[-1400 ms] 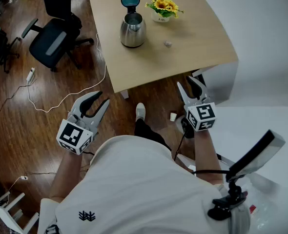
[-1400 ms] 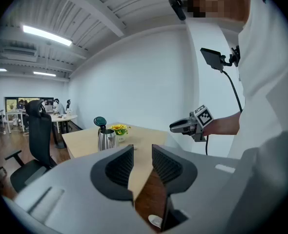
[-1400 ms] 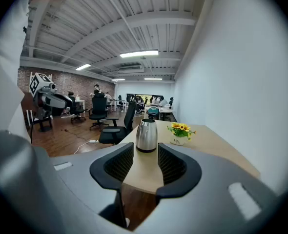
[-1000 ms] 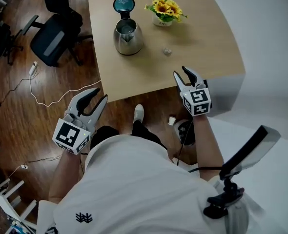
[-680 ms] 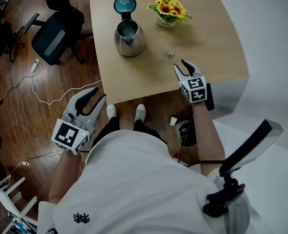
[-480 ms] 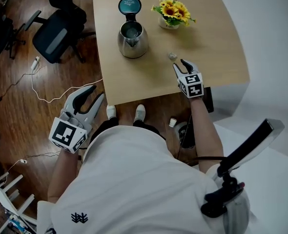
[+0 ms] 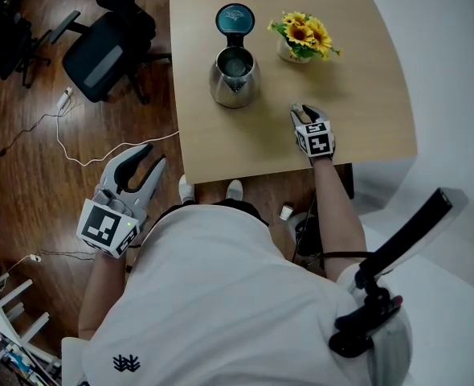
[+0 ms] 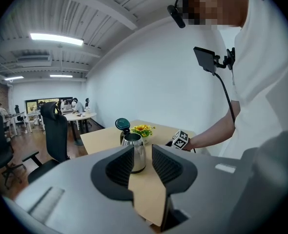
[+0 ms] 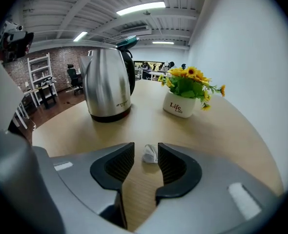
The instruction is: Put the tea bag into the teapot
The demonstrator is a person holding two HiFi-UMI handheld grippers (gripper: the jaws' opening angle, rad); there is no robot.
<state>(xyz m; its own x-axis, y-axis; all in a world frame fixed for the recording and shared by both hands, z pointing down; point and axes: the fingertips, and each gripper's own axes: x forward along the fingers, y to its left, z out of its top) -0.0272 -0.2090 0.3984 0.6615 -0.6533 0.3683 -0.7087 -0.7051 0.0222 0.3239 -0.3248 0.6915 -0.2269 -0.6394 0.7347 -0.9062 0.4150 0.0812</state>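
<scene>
**Tea bag → teapot: pick-up stage, bag not yet lifted**

- Tea bag [image 9: 149, 153]: small, white, crumpled. Lies flat on table [image 7: 365, 95], right of the pot and in front of the flowers. Sits between the right gripper's jaw tips, nearer the right-hand pad.
- Right gripper [image 7: 304, 112]: low over the table, pointed down at the bag. Jaws apart but closing in on it; no squeeze visible, so bag not gripped.
- Left gripper [image 7: 153, 155]: held off the table edge, over the floor, well apart from everything. Jaws spread, nothing between them; idle.
- Teapot [image 7: 235, 77]: steel, upright, near the table's left side. Lid [image 7: 235, 18] flipped open, mouth clear; inside looks empty as far as the head view shows.
- Flowers [image 7: 303, 34]: yellow, in a white pot, just right of the teapot. Not part of the job.

Progress (judgement): early. Done: approach, jaws placed around the bag, pot already open. Left: finish the pinch, lift, carry left to the pot mouth, drop in.

Risk: the bag is small and soft, so a tip-only pinch may slip or just nudge it along the table.
</scene>
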